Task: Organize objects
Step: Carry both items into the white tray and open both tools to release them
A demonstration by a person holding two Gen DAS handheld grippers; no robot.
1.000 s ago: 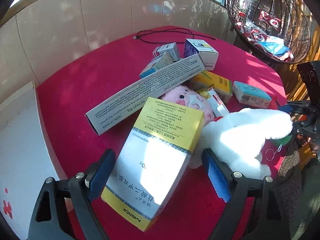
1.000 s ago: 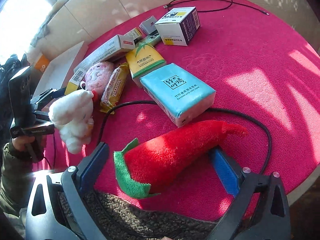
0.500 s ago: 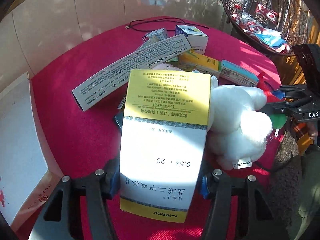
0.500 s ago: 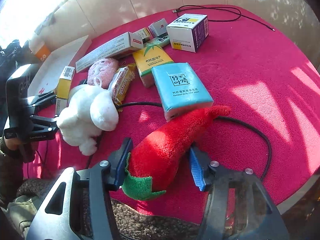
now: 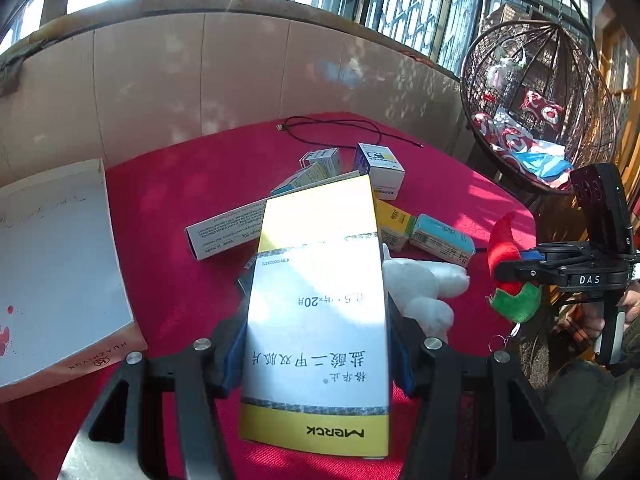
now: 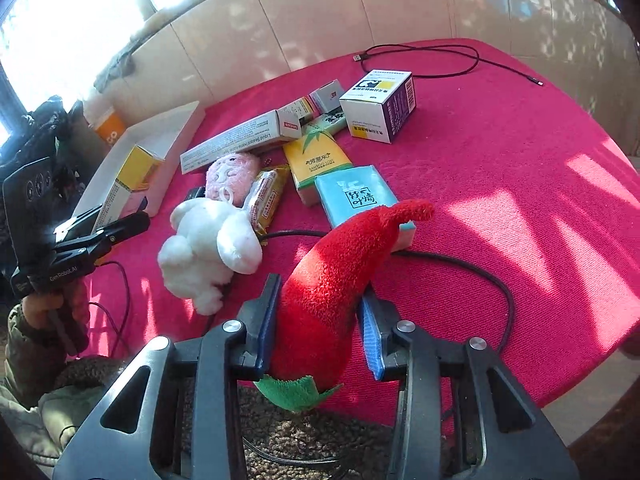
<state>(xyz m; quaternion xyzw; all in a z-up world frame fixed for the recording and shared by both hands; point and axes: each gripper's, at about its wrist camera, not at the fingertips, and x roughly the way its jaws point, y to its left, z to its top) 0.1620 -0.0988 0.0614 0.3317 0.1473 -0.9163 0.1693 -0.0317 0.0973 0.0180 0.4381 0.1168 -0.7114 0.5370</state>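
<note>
— The yellow-and-white medicine box (image 5: pixel 316 312): where is it sitting in your left wrist view?

— I am gripping it between my left fingers (image 5: pixel 235 354); the blue pads are pressing on both of its long sides, so the left gripper (image 5: pixel 316 354) is clamped on it after a slight closing. The box is tilting up off the red tabletop (image 5: pixel 168 200). Past it I am seeing a long grey carton (image 5: pixel 224 228), a white cube box (image 5: pixel 380 168), a teal tissue pack (image 5: pixel 440 236) and a white plush toy (image 5: pixel 424 284) lying just right of the box. A white tray (image 5: pixel 56 256) is resting at the tabletop's left edge. Far right, my right gripper (image 5: pixel 520 264) is holding the red plush chili (image 5: pixel 506 252) in the air.

— And the right wrist view?

— My right fingers (image 6: pixel 268 320) have just been closing and are now squeezing the red plush chili (image 6: pixel 332 276) at its thick end; its green leaf end is hanging below the pads and its curled tip is pointing up over the teal tissue pack (image 6: pixel 356 196). A black cable (image 6: pixel 472 272) is looping on the tabletop (image 6: pixel 500 152) beneath. The white plush toy (image 6: pixel 208 244) is lying left of the chili, touching a pink plush (image 6: pixel 232 172). At far left my left gripper (image 6: pixel 120 220) is carrying the medicine box (image 6: pixel 128 184) near the white tray (image 6: pixel 160 136).
</note>
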